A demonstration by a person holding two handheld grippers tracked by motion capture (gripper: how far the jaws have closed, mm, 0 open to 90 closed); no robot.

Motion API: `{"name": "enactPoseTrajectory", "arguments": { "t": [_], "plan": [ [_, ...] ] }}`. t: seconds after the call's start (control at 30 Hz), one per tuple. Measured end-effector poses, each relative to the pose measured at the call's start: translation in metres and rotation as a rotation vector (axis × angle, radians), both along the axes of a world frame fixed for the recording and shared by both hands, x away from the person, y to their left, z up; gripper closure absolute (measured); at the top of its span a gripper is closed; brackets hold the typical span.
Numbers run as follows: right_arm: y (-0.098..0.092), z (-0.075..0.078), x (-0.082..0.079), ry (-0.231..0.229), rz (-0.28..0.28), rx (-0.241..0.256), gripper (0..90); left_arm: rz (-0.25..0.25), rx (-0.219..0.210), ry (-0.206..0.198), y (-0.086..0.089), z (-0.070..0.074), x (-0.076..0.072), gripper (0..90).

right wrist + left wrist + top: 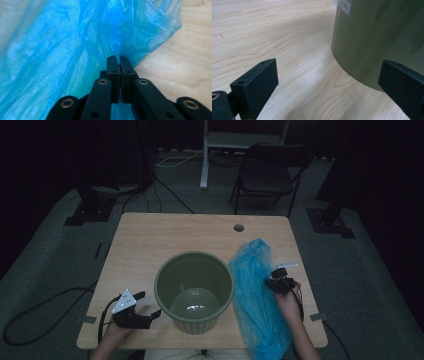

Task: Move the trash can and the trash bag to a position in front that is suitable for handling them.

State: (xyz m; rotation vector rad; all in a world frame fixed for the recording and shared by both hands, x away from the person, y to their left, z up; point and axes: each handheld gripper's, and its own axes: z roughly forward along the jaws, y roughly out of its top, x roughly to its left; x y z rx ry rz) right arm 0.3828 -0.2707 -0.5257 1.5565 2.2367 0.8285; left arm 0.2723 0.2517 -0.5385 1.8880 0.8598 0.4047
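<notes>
A green plastic bucket (194, 290) stands upright at the front middle of the wooden table (150, 240), with nothing visible inside. To its right lies a crumpled blue plastic bag (257, 295), stretching toward the table's front edge. My right gripper (280, 281) is shut on a fold of the blue bag (75, 45), the film pinched between its jaws. My left gripper (147, 307) is open just left of the bucket's base, close to the table. In the left gripper view the bucket wall (377, 37) stands by the right jaw, with bare wood between the jaws.
A round cable hole (238, 227) sits near the table's far edge. Behind the table stand a dark folding chair (267, 172) and a white stand (206, 155). Cables run over the grey floor at left.
</notes>
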Motion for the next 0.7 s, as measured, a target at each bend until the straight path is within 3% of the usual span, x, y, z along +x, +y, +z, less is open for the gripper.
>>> {"name": "enactPoseTrajectory", "arguments": {
  "t": [0.1,0.2,0.27,0.33,0.37,0.4,0.5,0.6,0.7],
  "plan": [
    [-0.015,0.005,-0.006,-0.031,-0.046,0.031,89.6,0.003,-0.003,-0.002,0.001,0.000,0.000,3.3],
    [-0.029,0.009,-0.010,-0.026,-0.064,0.039,89.1,0.008,-0.003,-0.003,0.001,0.000,0.000,3.3],
    [-0.039,0.007,-0.009,0.000,-0.063,0.059,77.0,0.009,-0.003,-0.004,0.001,0.000,0.000,3.3],
    [-0.045,0.006,-0.009,0.019,-0.078,0.043,61.8,0.007,0.002,-0.004,0.000,0.000,0.000,3.3],
    [-0.045,0.006,-0.009,0.019,-0.078,0.043,61.8,0.007,0.002,-0.004,0.000,0.000,0.000,3.3],
    [-0.056,0.010,-0.012,0.023,-0.104,0.071,49.7,0.007,0.003,-0.006,0.000,0.001,0.000,3.3],
    [-0.065,0.015,-0.016,0.019,-0.138,0.087,39.7,0.015,-0.004,-0.003,0.001,0.000,0.001,3.3],
    [-0.068,0.018,-0.018,0.017,-0.145,0.098,37.4,0.015,-0.005,-0.003,0.001,0.000,0.001,3.3],
    [-0.072,0.026,-0.028,0.015,-0.144,0.130,28.8,0.011,0.000,-0.002,0.001,0.000,0.001,3.3]
  ]
}}
